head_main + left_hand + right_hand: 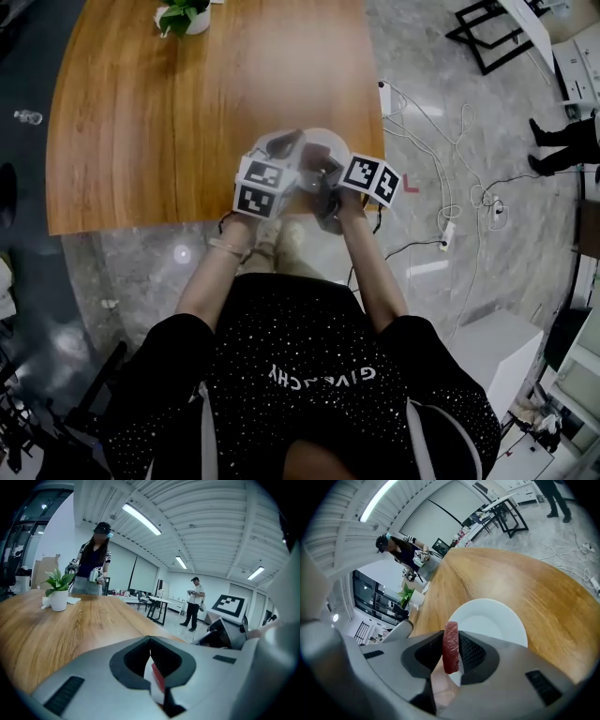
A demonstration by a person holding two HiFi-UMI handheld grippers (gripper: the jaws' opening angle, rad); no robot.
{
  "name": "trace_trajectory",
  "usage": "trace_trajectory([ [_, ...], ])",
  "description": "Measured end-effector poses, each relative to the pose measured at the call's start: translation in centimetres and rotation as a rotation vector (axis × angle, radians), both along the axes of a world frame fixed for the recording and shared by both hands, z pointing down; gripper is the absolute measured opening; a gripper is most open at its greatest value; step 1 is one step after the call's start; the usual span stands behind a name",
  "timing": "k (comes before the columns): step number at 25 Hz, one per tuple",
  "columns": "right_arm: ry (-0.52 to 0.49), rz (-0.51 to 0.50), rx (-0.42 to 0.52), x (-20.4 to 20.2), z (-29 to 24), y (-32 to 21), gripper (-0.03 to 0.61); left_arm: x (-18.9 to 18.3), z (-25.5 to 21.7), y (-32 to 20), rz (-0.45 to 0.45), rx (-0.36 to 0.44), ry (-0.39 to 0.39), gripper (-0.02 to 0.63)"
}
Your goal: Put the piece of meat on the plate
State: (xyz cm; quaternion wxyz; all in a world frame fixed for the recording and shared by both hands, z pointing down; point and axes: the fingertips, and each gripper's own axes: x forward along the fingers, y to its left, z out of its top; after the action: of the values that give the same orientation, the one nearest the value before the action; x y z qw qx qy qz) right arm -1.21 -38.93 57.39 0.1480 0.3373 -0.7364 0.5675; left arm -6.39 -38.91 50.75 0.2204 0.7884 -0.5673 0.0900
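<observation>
My right gripper [451, 635] pinches the piece of meat [450, 652] upright, poised over the white plate [497, 620]; placing is in hand, so next I lower it and spread the jaws

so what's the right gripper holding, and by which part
The meat, pinched across its two flat sides by the right gripper. Only its top end stands clear of the jaws.

Person in a black, white-speckled T-shirt [281, 328] with white lettering [322, 378].
A thin bracelet [228, 247] rings the left wrist; the grey left claw [152, 663] and right claw [451, 651] have dark ribbed pads [472, 654], each carrying a black-and-white marker cube [371, 178].
</observation>
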Motion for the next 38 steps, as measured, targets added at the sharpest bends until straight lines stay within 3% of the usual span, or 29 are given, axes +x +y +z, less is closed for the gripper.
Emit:
trace_trajectory([
  [8, 0.061, -0.011, -0.026, -0.1, 0.6, 0.1, 0.102, -0.2, 0.0, 0.4, -0.002, 0.003, -0.005, 0.011],
  [12, 0.115, -0.023, -0.009, 0.2, 0.2, 0.1, 0.164, 0.1, -0.2, 0.5, 0.004, 0.007, -0.003, 0.011],
  [15, 0.187, -0.04, 0.042, 0.7, -0.3, -0.1, 0.23, 0.4, -0.7, 0.5, -0.007, 0.012, 0.034, 0.011],
  [20, 0.29, -0.076, 0.116, 1.6, -1.2, -0.2, 0.242, 0.7, -1.5, 0.2, 0.004, 0.034, 0.012, 0.011],
  [25, 0.307, -0.076, 0.2, 2.1, -2.4, -0.3, 0.242, 1.1, -2.1, 0.0, 0.02, 0.048, -0.002, 0.011],
  [30, 0.247, -0.093, 0.308, 1.9, -5.1, 0.2, 0.241, 1.3, -3.1, -1.1, 0.038, 0.07, -0.032, 0.011],
  [33, 0.236, -0.094, 0.416, 1.9, -7.1, 0.2, 0.24, 1.5, -4.0, -1.9, 0.047, 0.092, -0.048, 0.011],
  [35, 0.259, -0.082, 0.52, 2.3, -8.6, 0.0, 0.216, 1.5, -4.8, -2.4, 0.048, 0.111, -0.055, 0.011],
  [37, 0.299, -0.048, 0.63, 3.0, -10.4, -0.3, 0.05, 1.5, -6.1, -2.9, 0.044, 0.141, -0.052, 0.011],
  [38, 0.311, -0.034, 0.68, 3.3, -11.4, -0.4, 0.016, 1.6, -6.9, -3.1, 0.042, 0.159, -0.05, 0.011],
])
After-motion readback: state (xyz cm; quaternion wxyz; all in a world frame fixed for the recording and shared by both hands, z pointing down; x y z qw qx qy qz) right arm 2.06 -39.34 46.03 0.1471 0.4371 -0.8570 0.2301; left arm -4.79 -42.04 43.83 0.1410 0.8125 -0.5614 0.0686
